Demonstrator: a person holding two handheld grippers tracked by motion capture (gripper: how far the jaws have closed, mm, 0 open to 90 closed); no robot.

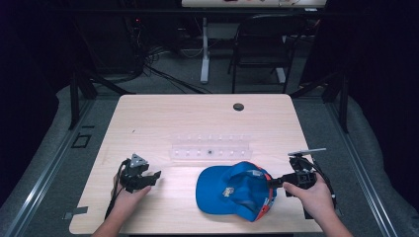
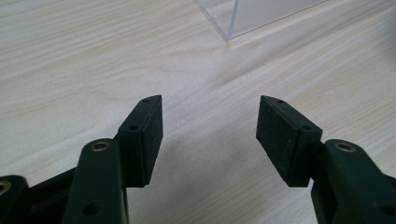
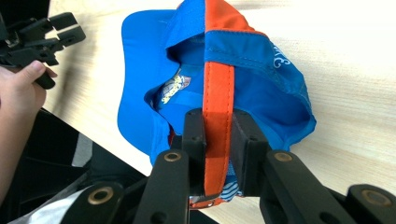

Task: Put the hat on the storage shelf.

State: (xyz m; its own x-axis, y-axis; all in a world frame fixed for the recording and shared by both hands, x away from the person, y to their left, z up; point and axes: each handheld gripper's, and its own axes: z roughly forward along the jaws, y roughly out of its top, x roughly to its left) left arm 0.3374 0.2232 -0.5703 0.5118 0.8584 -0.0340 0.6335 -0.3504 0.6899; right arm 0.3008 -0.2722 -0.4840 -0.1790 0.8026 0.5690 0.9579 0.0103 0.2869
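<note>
So there's a blue cap (image 1: pixel 232 190) lying on the near part of the wooden table (image 1: pixel 197 118), a bit right of centre, brim pointing toward the person's left. The right gripper (image 3: pixel 217 140) has its jaws clamped tight on the orange strap (image 3: pixel 217 93) at the back of the cap; in the right gripper view you can see the two black pads squeezing that strap flat between them, with the blue crown bunched up behind it. From the high view the same right gripper (image 1: pixel 276 182) comes in from the right edge of the cap, and the back end of the cap looks lifted a little off the wood while the brim sits on the table. The left gripper (image 1: pixel 148 178) is well apart from the cap, over at the left side of the table, and its jaws are spread wide with nothing between them, just bare wood under the pads (image 2: pixel 152 135). Beyond the cap, toward the middle of the table, sits a clear plastic rack (image 1: pixel 210 147), and its corner (image 2: pixel 233 18) shows up just ahead of the left gripper.
</note>
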